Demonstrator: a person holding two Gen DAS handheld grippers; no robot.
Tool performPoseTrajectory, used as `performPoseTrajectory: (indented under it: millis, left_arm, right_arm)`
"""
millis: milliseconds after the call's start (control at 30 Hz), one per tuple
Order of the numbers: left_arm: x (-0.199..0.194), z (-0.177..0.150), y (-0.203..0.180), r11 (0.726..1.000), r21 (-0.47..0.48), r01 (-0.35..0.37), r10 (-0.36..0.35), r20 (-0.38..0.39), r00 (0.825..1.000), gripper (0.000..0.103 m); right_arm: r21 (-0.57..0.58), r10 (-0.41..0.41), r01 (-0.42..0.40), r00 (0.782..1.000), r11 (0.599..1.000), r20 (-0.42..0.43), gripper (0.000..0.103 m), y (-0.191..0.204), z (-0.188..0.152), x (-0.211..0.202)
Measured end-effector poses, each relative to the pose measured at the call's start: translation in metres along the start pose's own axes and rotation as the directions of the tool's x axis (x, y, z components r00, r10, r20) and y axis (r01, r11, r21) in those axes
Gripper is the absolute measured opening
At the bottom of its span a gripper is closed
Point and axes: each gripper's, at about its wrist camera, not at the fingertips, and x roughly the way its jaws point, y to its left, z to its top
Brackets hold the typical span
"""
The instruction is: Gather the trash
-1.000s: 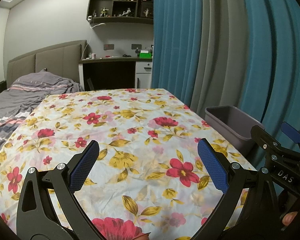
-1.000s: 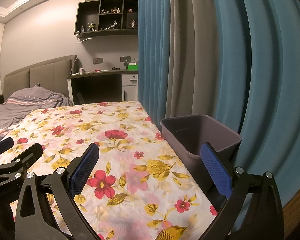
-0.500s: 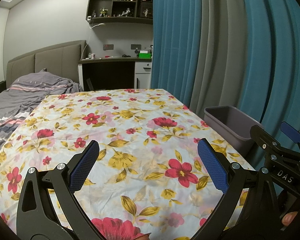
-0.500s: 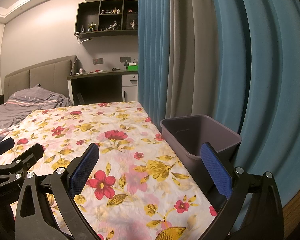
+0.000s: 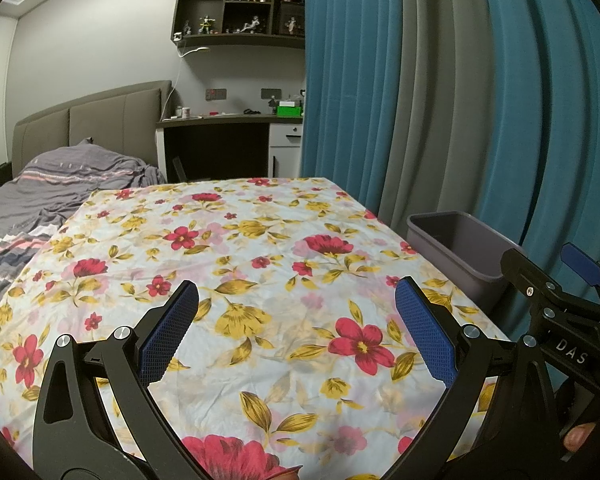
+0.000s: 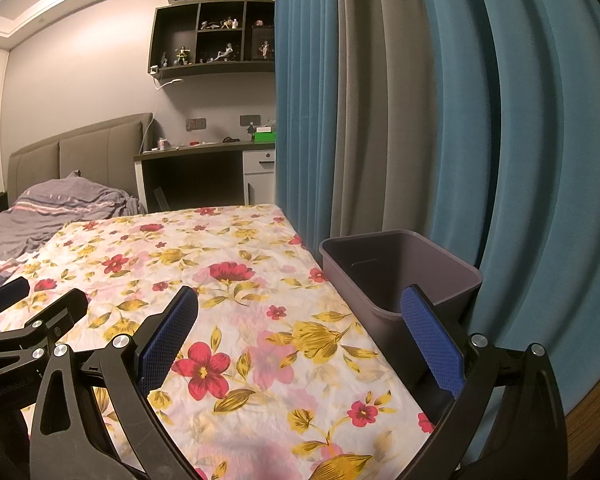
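A grey plastic bin [image 6: 400, 272] stands off the right edge of the table; it also shows in the left wrist view [image 5: 456, 248]. Its inside looks empty. No trash shows on the floral tablecloth [image 5: 260, 264]. My left gripper [image 5: 296, 308] is open and empty, low over the table's near end. My right gripper [image 6: 300, 316] is open and empty, with its right finger [image 6: 432, 336] in front of the bin. Each gripper shows at the edge of the other's view: the right one [image 5: 560, 292] and the left one [image 6: 32, 312].
Blue and grey curtains [image 6: 440, 100] hang close behind the bin on the right. A bed with a grey blanket [image 5: 52, 184] lies to the left. A desk [image 5: 228, 144] and a wall shelf [image 5: 240, 16] are at the far wall.
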Motion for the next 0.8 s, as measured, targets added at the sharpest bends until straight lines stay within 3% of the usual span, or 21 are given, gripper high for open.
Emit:
performPoseTrajectory:
  millis: [500, 633, 800]
  left_arm:
    - [-0.0026, 0.002, -0.0052, 1.0, 0.0, 0.024, -0.024, 0.016, 1.0, 0.096]
    - [-0.0043, 0.0016, -0.0077, 0.999, 0.015, 0.038, -0.038, 0.023, 0.999, 0.076]
    - [-0.0045, -0.0003, -0.0082, 0.999, 0.017, 0.048, -0.048, 0.018, 0.999, 0.068]
  right_arm:
    - [0.0, 0.0, 0.0, 1.0, 1.0, 0.001, 0.097, 0.0001, -0.0005, 0.0003]
    - [0.002, 0.001, -0.001, 1.0, 1.0, -0.001, 0.097, -0.0003, -0.0007, 0.0007]
    - [0.001, 0.004, -0.004, 1.0, 1.0, -0.002, 0.097, -0.0002, -0.0002, 0.0006]
